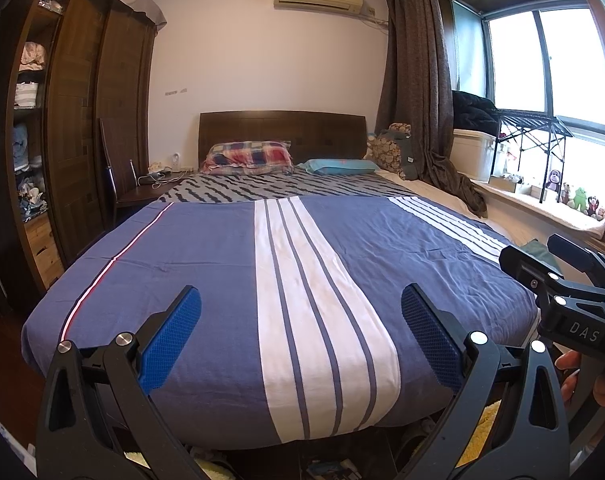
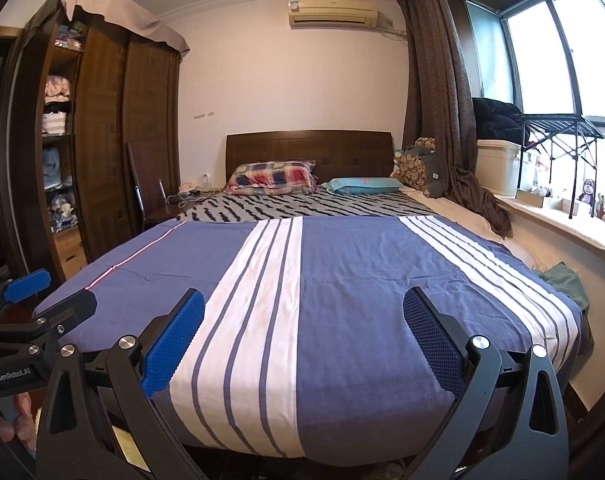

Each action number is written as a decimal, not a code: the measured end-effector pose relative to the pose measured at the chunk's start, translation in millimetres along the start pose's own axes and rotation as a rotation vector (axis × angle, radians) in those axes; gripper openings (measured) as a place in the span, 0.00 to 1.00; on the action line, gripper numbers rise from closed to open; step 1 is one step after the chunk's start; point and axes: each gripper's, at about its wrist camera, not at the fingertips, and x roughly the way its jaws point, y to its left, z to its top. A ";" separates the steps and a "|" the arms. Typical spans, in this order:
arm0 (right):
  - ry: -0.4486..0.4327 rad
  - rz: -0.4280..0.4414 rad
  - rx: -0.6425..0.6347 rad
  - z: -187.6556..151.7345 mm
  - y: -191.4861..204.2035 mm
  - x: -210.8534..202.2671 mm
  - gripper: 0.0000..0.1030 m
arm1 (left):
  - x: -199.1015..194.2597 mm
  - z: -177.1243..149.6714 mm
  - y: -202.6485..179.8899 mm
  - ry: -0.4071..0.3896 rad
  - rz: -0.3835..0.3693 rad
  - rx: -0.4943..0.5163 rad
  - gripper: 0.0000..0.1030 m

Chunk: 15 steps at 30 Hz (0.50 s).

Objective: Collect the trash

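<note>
Both grippers hover at the foot of a bed with a blue and white striped cover (image 1: pixel 206 264). My left gripper (image 1: pixel 301 292) is open, with nothing between its blue pads (image 1: pixel 170 344). My right gripper (image 2: pixel 304 294) is also open and holds nothing. Each shows in the other's view: the right gripper (image 1: pixel 540 250) at the far right with a person's hand (image 1: pixel 574 376) under it, the left gripper (image 2: pixel 50 292) at the far left. No clear piece of trash lies on the cover. Small clutter (image 1: pixel 330 468) shows on the floor under the bed's foot, too dark to identify.
A green cloth (image 2: pixel 566 280) lies at the bed's right edge below the window sill (image 2: pixel 562 224) with toys. Pillows (image 2: pixel 274 178) rest against the headboard. A wooden wardrobe (image 2: pixel 102 140) with open shelves and a chair (image 2: pixel 150 196) stand on the left.
</note>
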 end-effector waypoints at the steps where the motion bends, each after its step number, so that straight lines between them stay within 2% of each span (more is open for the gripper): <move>1: -0.001 -0.001 0.000 -0.6 -0.1 -0.1 0.97 | 0.0 0.0 0.1 0.000 0.000 0.000 0.92; 15: -0.003 -0.005 0.005 -1.5 -3.1 -0.8 0.97 | -0.5 3.8 6.3 -0.012 0.023 -0.010 0.92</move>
